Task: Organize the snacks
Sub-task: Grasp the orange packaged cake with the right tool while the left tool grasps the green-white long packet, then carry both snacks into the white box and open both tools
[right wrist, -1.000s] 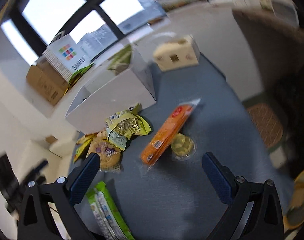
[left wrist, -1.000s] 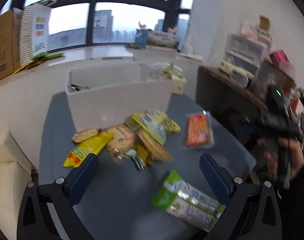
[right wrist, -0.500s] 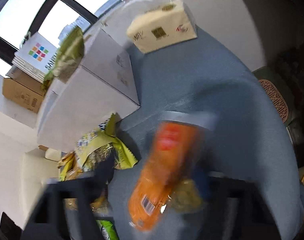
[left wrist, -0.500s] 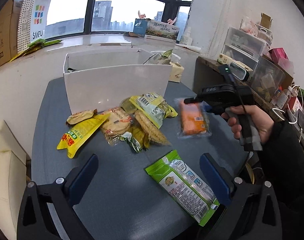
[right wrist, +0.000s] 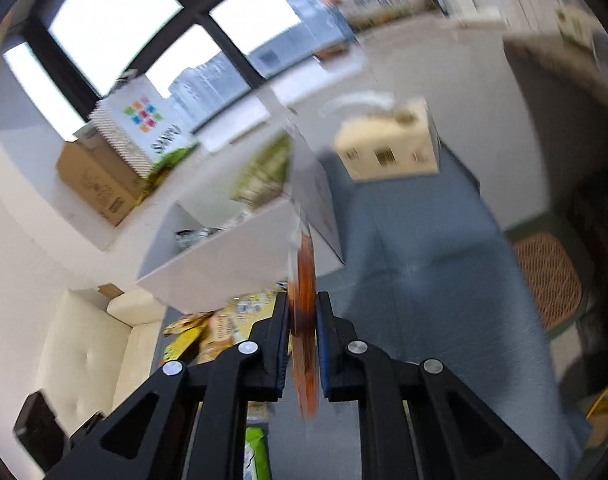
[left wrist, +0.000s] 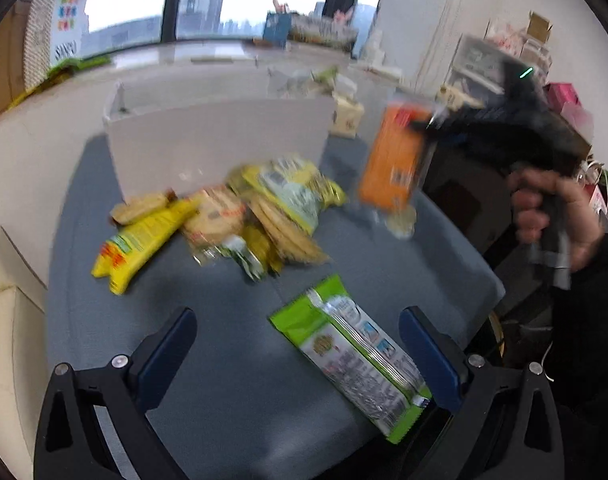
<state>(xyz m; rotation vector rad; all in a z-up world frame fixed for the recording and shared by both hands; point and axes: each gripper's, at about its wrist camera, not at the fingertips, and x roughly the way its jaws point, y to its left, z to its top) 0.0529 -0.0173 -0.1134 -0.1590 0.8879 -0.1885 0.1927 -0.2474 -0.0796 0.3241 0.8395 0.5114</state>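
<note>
Edge-on, orange snack packet [right wrist: 303,320] pinched in right gripper [right wrist: 303,312] jaws; left gripper [left wrist: 296,344] jaws spread.

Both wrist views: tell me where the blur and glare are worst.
Left wrist view: the orange packet and right gripper gripping it are smeared by motion, the snack pile is soft, and the left gripper is crisp. Right wrist view: the white box and tissue pack streak, the window is blown out white, and straight edges bow near the rim.

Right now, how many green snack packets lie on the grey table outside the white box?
1: the green packet lies flat near the left gripper, apart from the snack pile. Others may be hidden in that pile.
</note>
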